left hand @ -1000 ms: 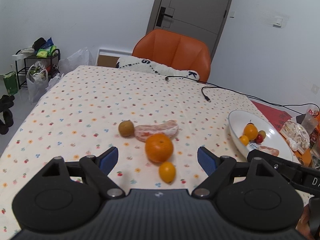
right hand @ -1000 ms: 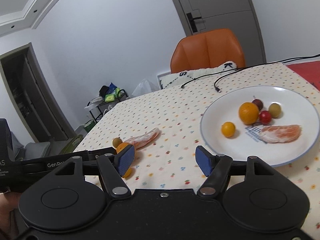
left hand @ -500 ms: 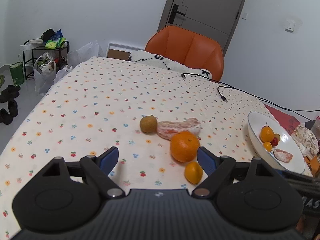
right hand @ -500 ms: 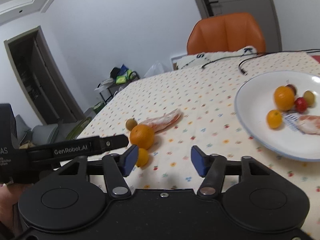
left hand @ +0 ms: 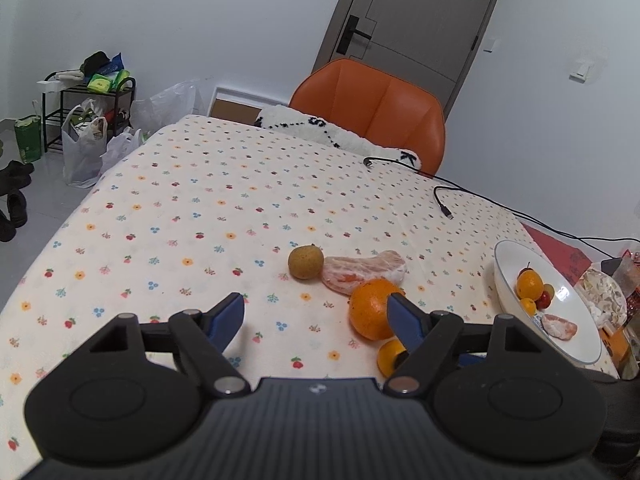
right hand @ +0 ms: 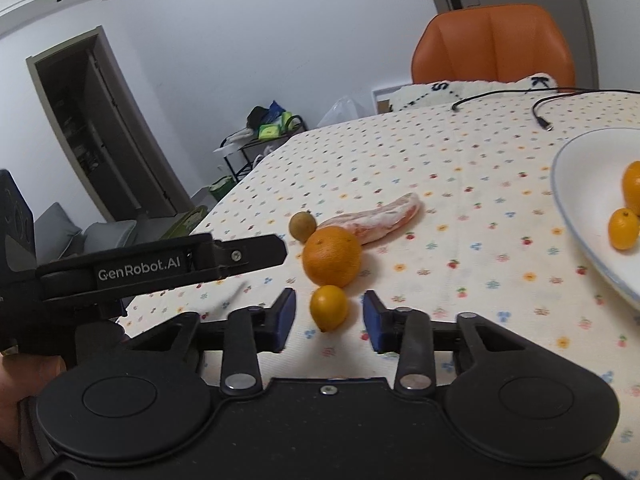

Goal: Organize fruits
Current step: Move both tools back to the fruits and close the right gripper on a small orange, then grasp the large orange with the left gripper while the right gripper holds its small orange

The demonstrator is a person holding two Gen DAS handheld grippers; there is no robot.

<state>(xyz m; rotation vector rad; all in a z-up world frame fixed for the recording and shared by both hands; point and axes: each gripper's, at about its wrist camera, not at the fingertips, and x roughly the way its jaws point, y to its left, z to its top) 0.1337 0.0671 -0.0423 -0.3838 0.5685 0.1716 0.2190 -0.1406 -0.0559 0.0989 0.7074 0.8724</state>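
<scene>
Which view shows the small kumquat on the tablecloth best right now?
The right wrist view: the kumquat sits whole and unblocked between the open right gripper fingers, just in front of the orange. In the left wrist view the kumquat is half hidden behind the left gripper finger.

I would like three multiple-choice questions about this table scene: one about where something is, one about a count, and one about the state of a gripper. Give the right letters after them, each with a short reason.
1. Where is the small yellow fruit?
A. on the plate
B. between the right gripper's fingers
C. on the chair

2. How many fruit pieces lie on the tablecloth, off the plate?
A. two
B. four
C. six

3. How is the left gripper?
A. open, holding nothing
B. shut on the big orange
C. shut on the cable

Answers:
1 B: it sits in the gap between the blue pads.
2 B: brown fruit, peeled segment, big orange, small yellow fruit.
3 A: its fingers stand wide apart over bare cloth.
</scene>
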